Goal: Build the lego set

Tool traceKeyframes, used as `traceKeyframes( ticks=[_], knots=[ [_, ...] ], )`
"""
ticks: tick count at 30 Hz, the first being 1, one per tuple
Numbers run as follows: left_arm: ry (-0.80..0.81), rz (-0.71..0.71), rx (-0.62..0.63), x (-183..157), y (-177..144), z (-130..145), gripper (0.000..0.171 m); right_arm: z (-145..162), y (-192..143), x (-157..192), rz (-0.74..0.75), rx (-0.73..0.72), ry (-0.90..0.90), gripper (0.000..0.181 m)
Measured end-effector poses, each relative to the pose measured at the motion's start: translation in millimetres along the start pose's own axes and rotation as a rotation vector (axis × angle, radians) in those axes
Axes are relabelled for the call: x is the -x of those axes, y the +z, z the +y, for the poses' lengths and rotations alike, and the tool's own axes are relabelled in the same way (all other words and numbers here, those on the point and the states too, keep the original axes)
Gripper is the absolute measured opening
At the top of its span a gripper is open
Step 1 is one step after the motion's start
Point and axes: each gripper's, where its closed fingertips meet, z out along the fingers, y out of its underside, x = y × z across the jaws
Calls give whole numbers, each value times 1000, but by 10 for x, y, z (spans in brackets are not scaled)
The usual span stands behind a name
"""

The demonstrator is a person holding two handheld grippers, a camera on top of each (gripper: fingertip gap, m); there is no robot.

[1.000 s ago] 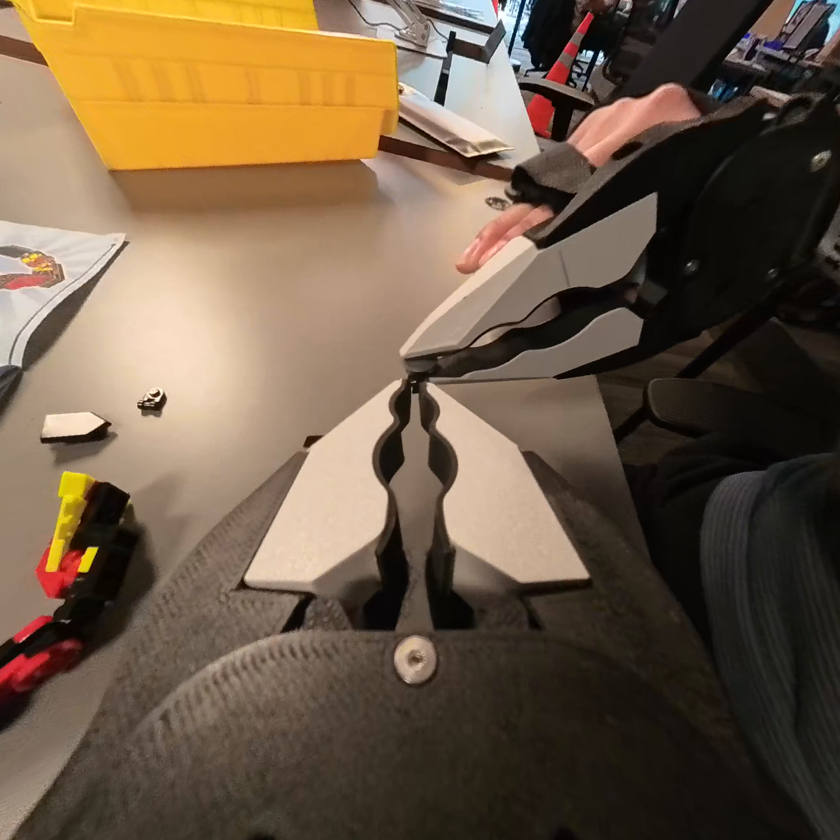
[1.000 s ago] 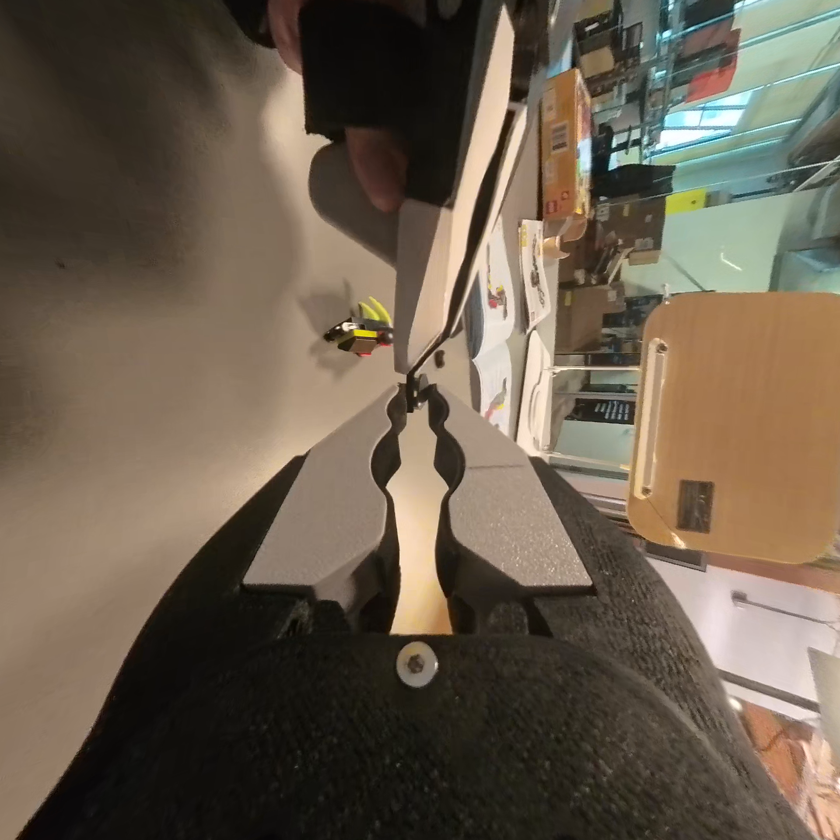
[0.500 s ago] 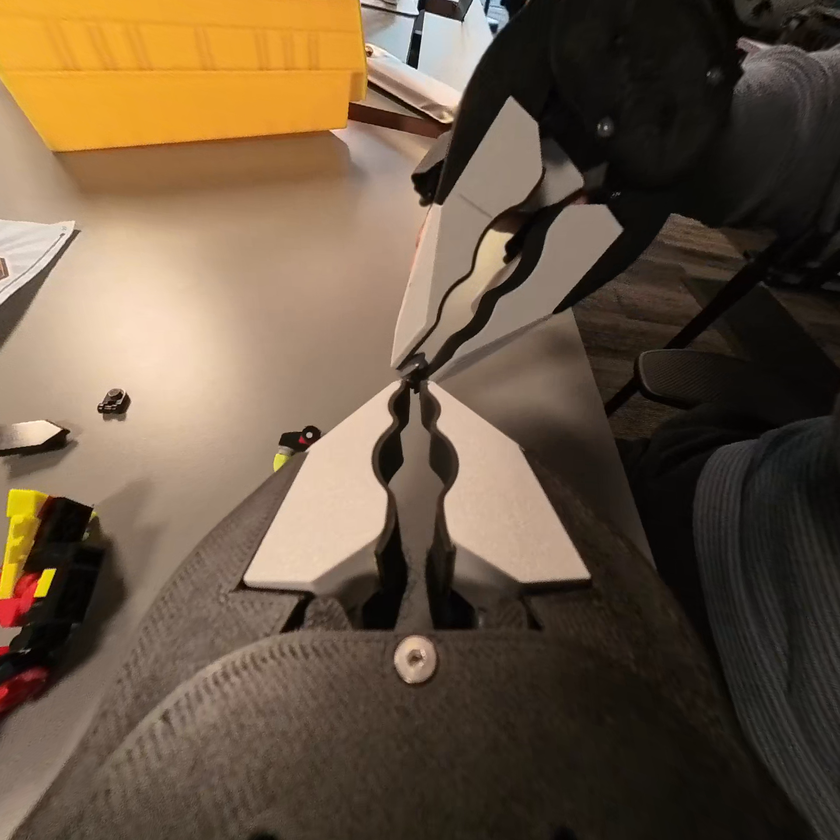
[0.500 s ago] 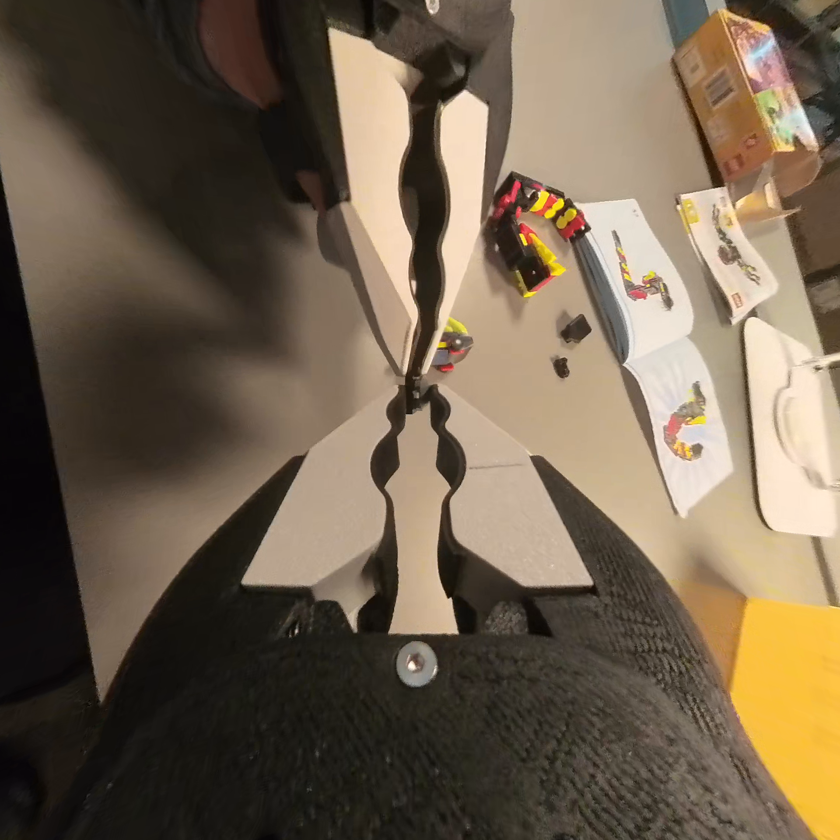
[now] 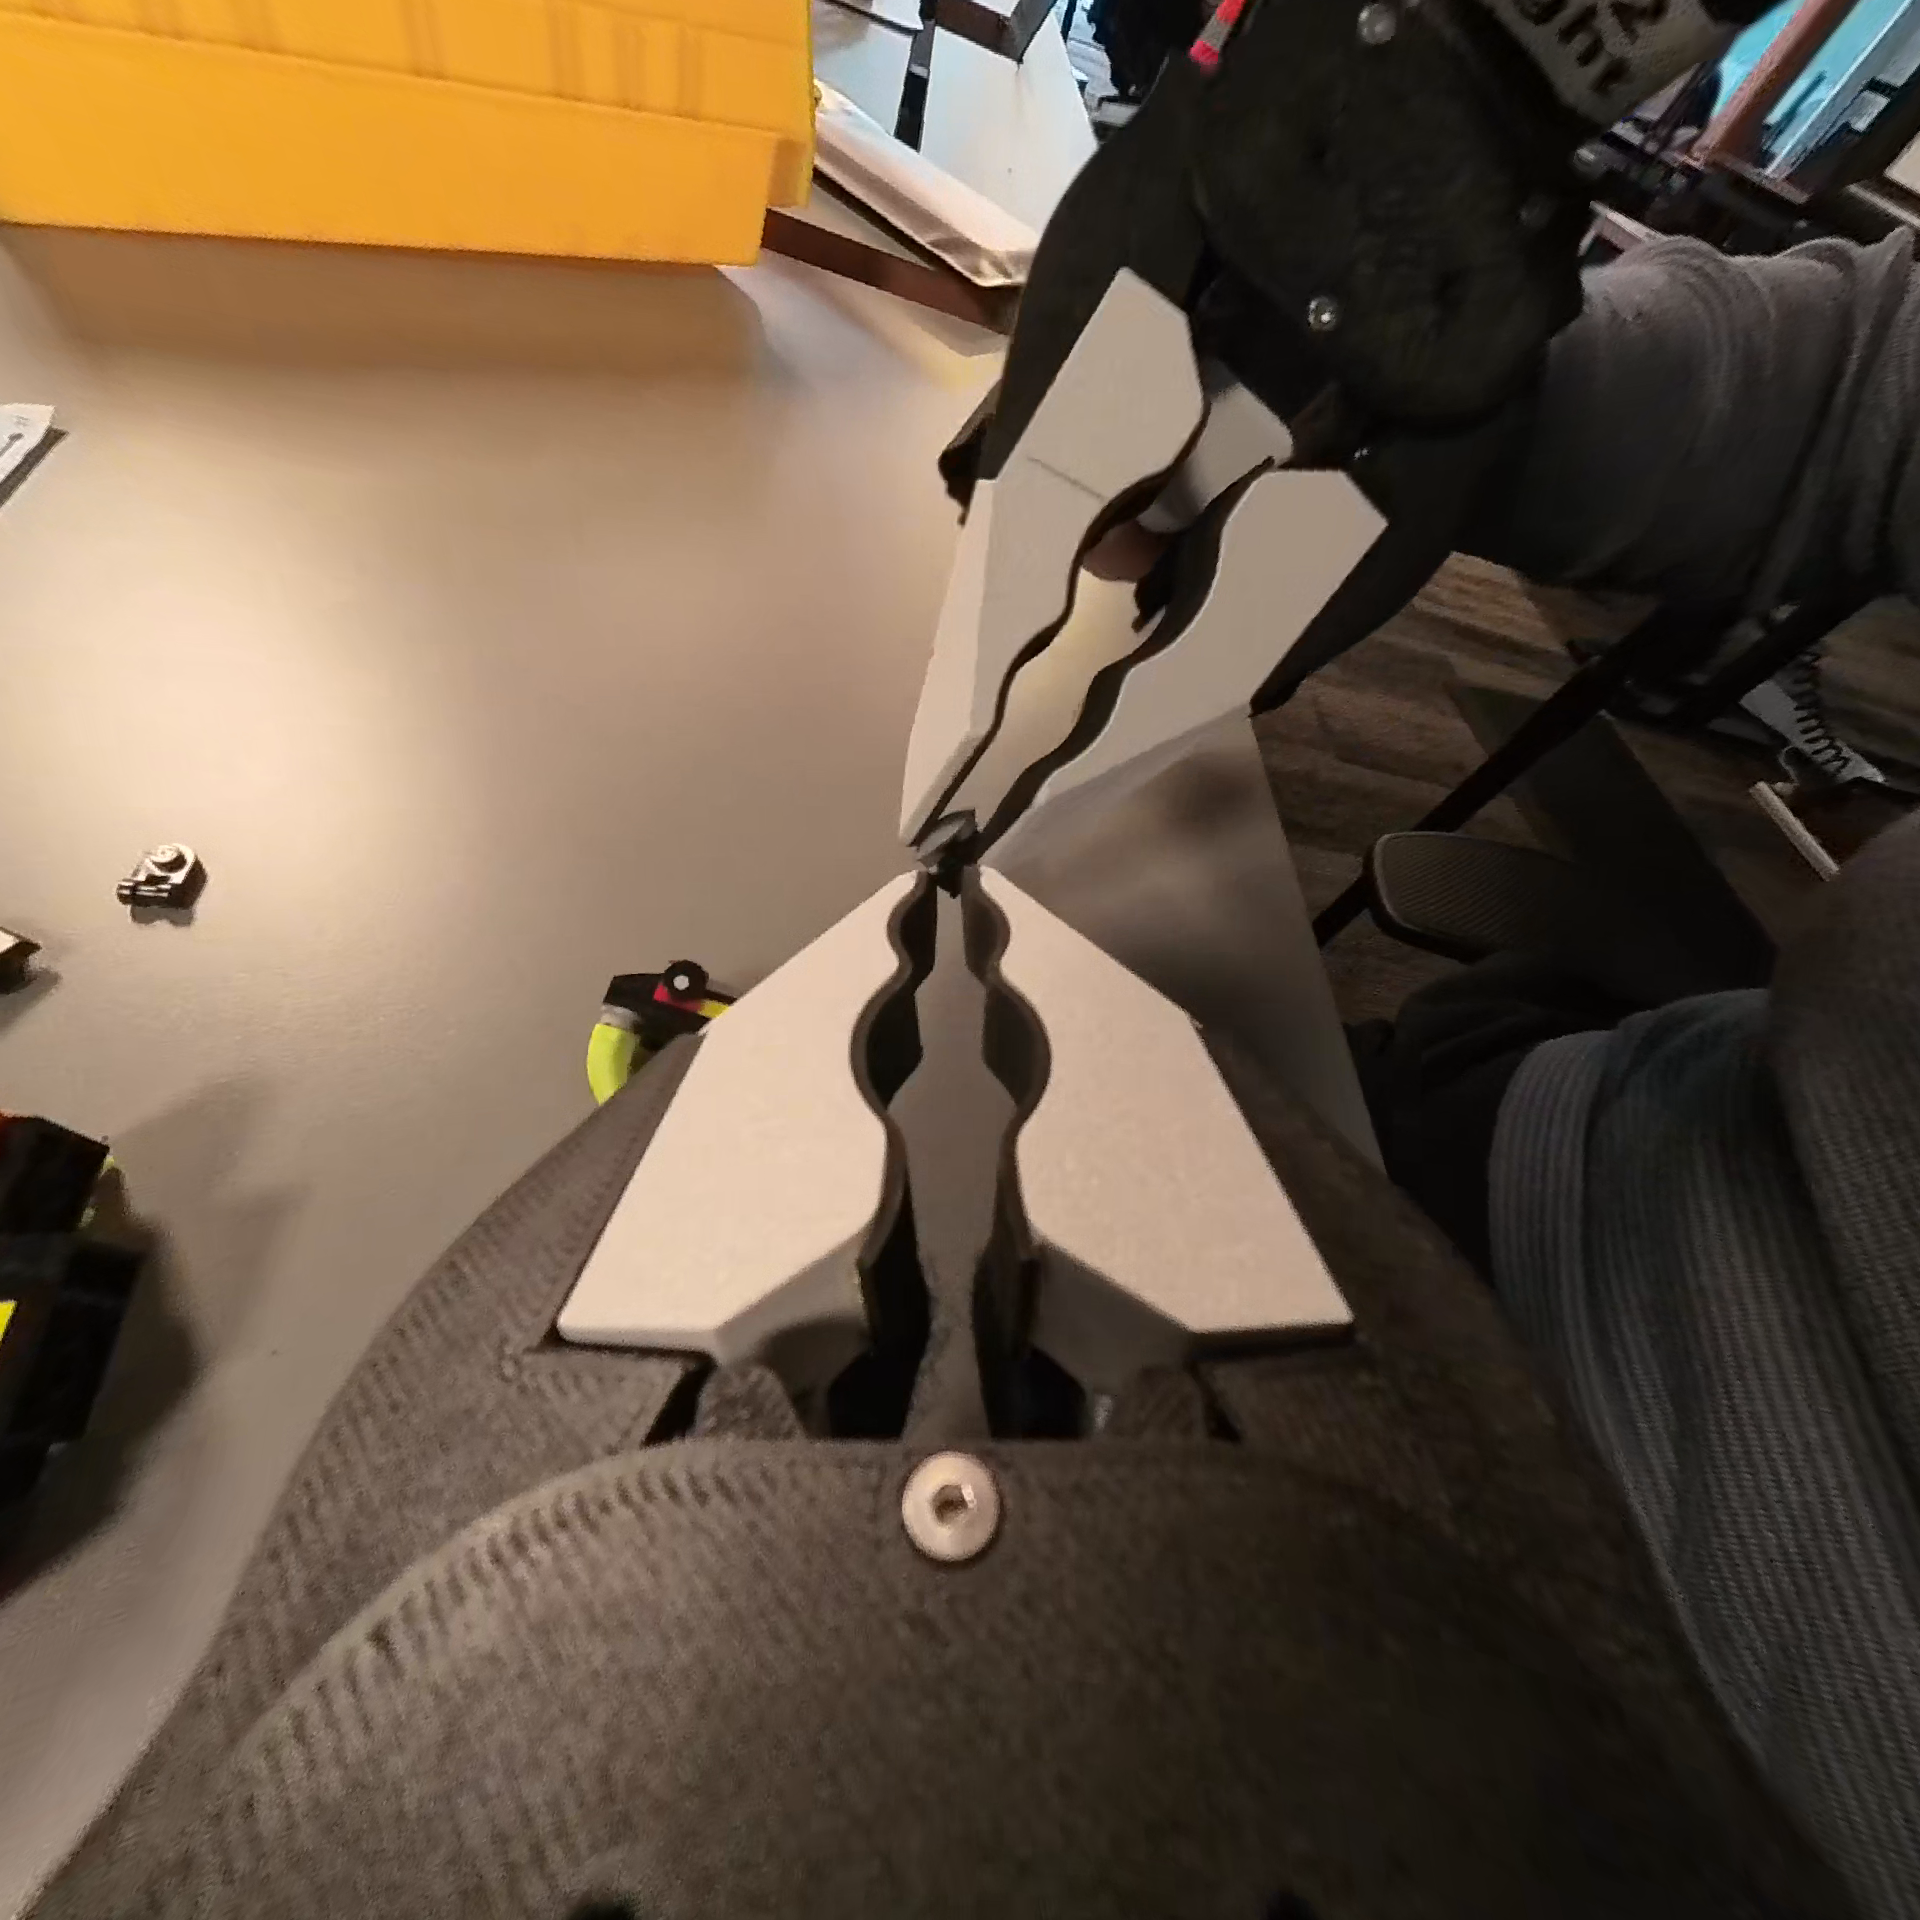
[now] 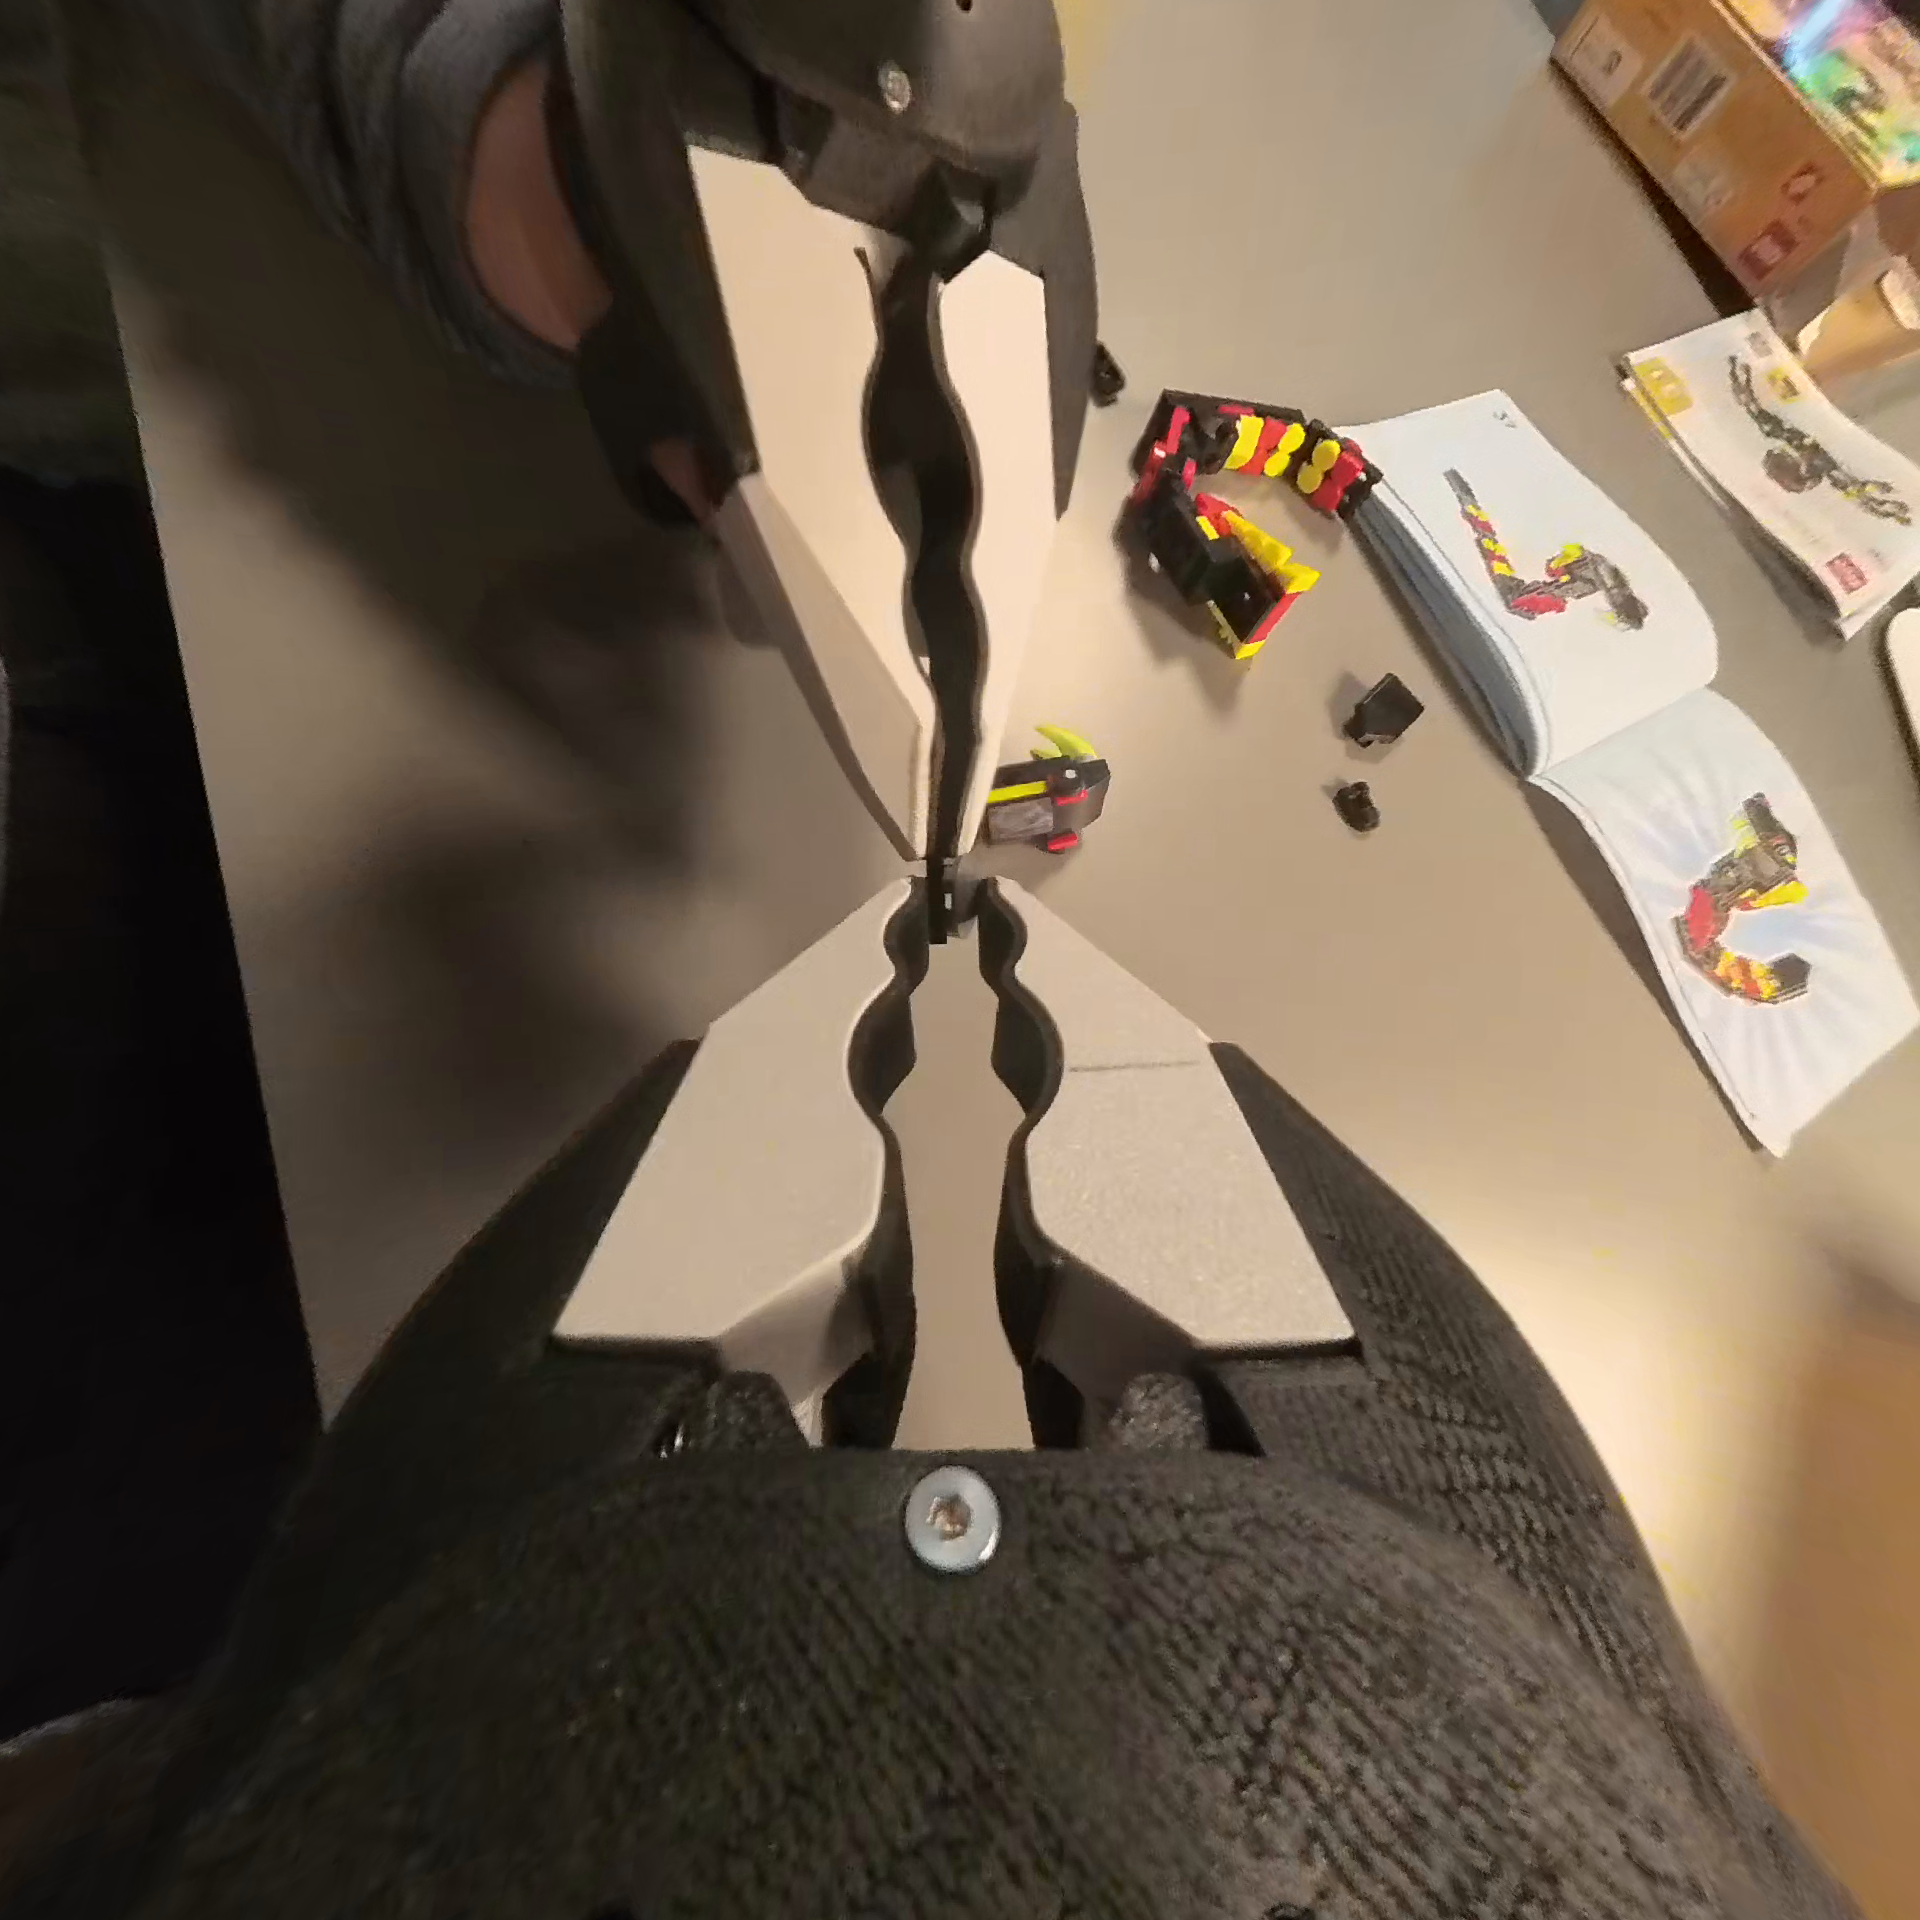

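Since prior frames, R gripper point(image 6: 943, 902) has swung from lying flat across L's tips to steeply upright; L gripper point(image 5: 941, 879) stays put. Both meet tip-to-tip above table point(image 5: 436, 582), each pinched closed on small black lego piece point(image 6: 940, 899) between them. Partial model point(image 6: 1236, 514), black/red/yellow, lies on table near open instruction booklet point(image 6: 1621, 675). Small sub-assembly point(image 6: 1044, 795) w/ lime claws sits just beside L tips. Yellow bin point(image 5: 416, 114) at far end.
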Motion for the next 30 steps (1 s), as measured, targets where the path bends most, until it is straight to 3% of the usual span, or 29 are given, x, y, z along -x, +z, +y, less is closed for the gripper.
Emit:
traceKeyframes(
  ticks=[7, 19, 30],
  knots=[
    [21, 12, 22, -36, 17, 30, 3, 24, -11, 41, -2, 46, -127, 7],
    [-21, 36, 6, -25, -2, 10, 3, -6, -30, 7, 77, 22, -194, 7],
    [-27, 71, 16, -93, 19, 24, 3, -1, -69, 80, -52, -67, -65, 8]
  ],
)
